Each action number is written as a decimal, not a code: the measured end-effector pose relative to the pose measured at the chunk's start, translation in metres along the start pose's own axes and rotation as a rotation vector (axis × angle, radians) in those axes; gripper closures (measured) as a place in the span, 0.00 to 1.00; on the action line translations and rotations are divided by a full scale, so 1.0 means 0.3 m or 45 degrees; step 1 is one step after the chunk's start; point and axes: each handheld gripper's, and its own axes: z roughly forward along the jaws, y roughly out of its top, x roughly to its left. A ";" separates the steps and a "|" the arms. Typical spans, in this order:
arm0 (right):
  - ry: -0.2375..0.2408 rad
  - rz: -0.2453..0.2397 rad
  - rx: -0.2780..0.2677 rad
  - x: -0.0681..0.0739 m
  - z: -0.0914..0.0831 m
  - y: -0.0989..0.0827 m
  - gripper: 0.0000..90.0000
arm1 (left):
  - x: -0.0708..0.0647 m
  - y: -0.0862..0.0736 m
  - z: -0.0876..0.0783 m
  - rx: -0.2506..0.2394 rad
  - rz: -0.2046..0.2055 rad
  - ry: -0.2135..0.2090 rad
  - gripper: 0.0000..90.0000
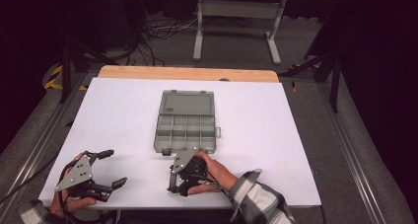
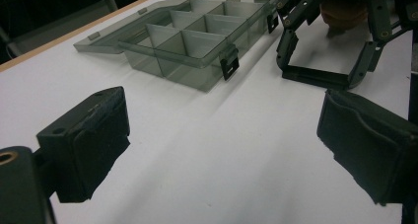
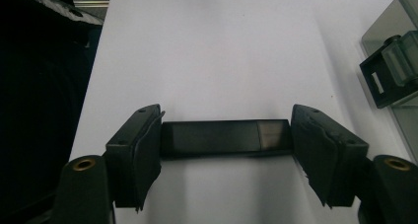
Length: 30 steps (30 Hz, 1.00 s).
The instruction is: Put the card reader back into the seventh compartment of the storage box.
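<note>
High view: the right gripper [image 1: 173, 177], lower centre, clamps a dark flat bar just below the open organizer box [image 1: 187, 121]; the left gripper [image 1: 109, 168], lower left, gapes empty. Left gripper view: the box [image 2: 197, 36] lies upper centre. Right gripper view: the bar [image 3: 224, 136] spans crosswise, pads pressing both ends.

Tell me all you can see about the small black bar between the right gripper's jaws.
The black bar is a flat, narrow, dark strip, perhaps plastic, slightly glossy. It lies flat on the white table, just in front of the open grey compartment box. The right gripper is shut on it, one pad pressing each short end.
</note>
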 end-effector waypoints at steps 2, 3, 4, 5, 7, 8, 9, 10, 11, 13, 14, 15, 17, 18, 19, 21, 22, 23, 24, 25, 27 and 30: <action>-0.001 0.001 0.002 0.001 0.000 0.000 0.34 | -0.001 -0.001 0.000 -0.003 -0.002 -0.001 0.07; -0.004 -0.004 0.001 0.002 0.000 0.001 0.34 | -0.004 -0.001 -0.001 -0.001 -0.002 -0.002 0.07; -0.004 -0.004 0.001 0.002 0.000 0.001 0.34 | -0.004 -0.001 -0.001 -0.001 -0.002 -0.002 0.07; -0.007 -0.004 0.002 0.004 0.000 0.002 0.34 | -0.005 -0.001 -0.002 0.001 -0.003 -0.003 0.07; -0.010 -0.006 0.002 0.004 0.000 0.002 0.34 | -0.005 -0.001 -0.004 0.001 -0.002 -0.002 0.07; -0.016 -0.004 0.004 0.006 0.000 0.002 0.34 | -0.006 -0.001 -0.005 0.002 -0.002 0.000 0.07; -0.021 -0.003 0.006 0.007 -0.001 0.003 0.34 | -0.006 -0.001 -0.005 0.002 -0.002 0.000 0.07; -0.024 -0.002 0.008 0.009 -0.001 0.003 0.34 | -0.007 -0.001 -0.005 0.001 -0.003 0.001 0.07; -0.025 -0.005 0.007 0.009 -0.001 0.003 0.34 | -0.007 -0.001 -0.005 0.001 -0.003 0.001 0.07; -0.041 -0.025 0.011 0.015 -0.003 0.006 0.34 | -0.011 -0.001 -0.005 0.000 -0.001 0.002 0.07; -0.041 -0.025 0.011 0.015 -0.003 0.006 0.34 | -0.011 -0.001 -0.005 0.000 -0.001 0.002 0.07; -0.052 -0.038 0.011 0.019 -0.003 0.008 0.34 | -0.011 -0.001 -0.005 0.000 0.000 0.001 0.07; -0.041 -0.025 0.009 0.015 -0.003 0.006 0.34 | -0.003 0.000 -0.001 -0.001 -0.001 0.002 0.07; -0.035 -0.021 0.004 0.013 -0.002 0.004 0.34 | -0.003 0.000 -0.001 -0.001 -0.001 0.002 0.07; -0.035 -0.021 0.004 0.013 -0.002 0.004 0.34 | -0.002 0.001 0.000 0.001 0.001 0.002 0.07; -0.043 -0.024 0.003 0.015 -0.003 0.004 0.34 | -0.003 -0.001 0.000 0.000 -0.002 -0.001 0.07; -0.055 -0.025 0.005 0.020 -0.003 0.006 0.34 | -0.004 -0.001 0.001 0.002 -0.002 0.000 0.07; -0.061 -0.036 0.006 0.022 -0.004 0.007 0.34 | -0.005 0.000 0.000 0.005 0.002 -0.003 0.07; -0.061 -0.036 0.006 0.022 -0.004 0.007 0.34 | -0.005 0.000 0.000 0.005 0.002 -0.003 0.07; -0.065 -0.037 0.005 0.024 -0.005 0.007 0.34 | -0.005 0.001 0.001 0.003 0.003 -0.004 0.07; -0.047 -0.026 -0.005 0.028 -0.006 0.006 0.34 | -0.005 0.002 0.003 0.001 0.003 -0.006 0.07; -0.060 -0.040 0.003 0.036 -0.007 0.007 0.34 | -0.007 0.003 0.005 0.001 0.005 -0.009 0.07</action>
